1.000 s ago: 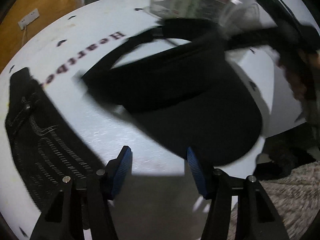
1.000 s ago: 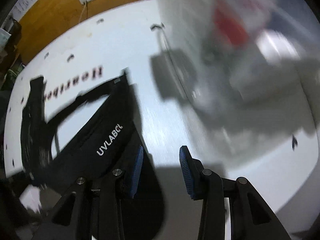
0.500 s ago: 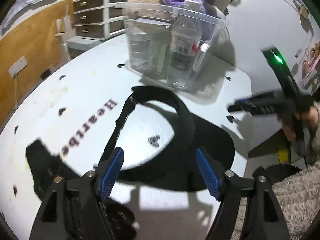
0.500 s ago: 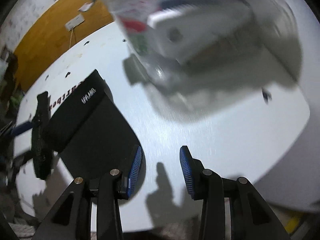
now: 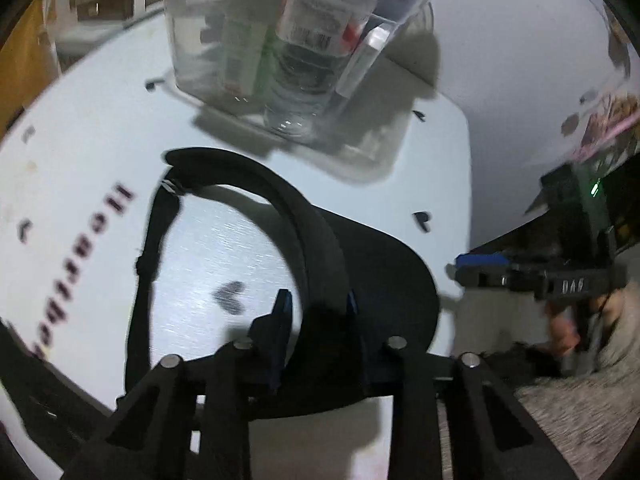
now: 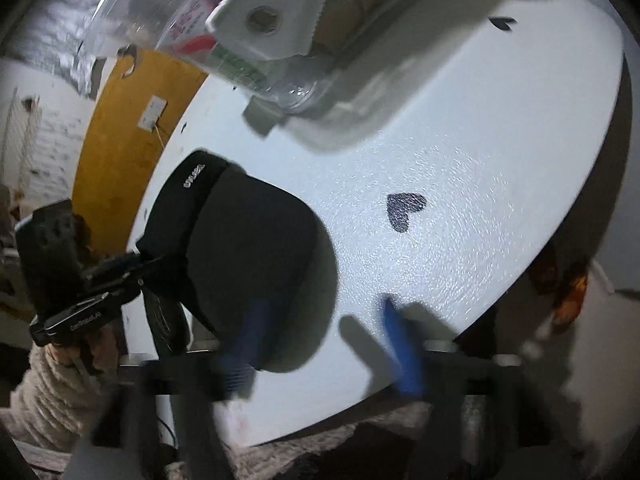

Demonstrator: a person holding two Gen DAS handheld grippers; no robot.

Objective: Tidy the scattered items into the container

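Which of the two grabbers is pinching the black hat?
The left gripper. Its blue fingers are closed on the black visor at its band. The right gripper is open, with nothing between its fingers.

The room is dim, and my table shines with grainy glare in the middle. Both views are blurred by motion; my right gripper is smeared. Fisheye edges bend and go dark.

"Heartbe", cut off there, is printed on the white table, left of the black visor, whose white lettering is unreadable.
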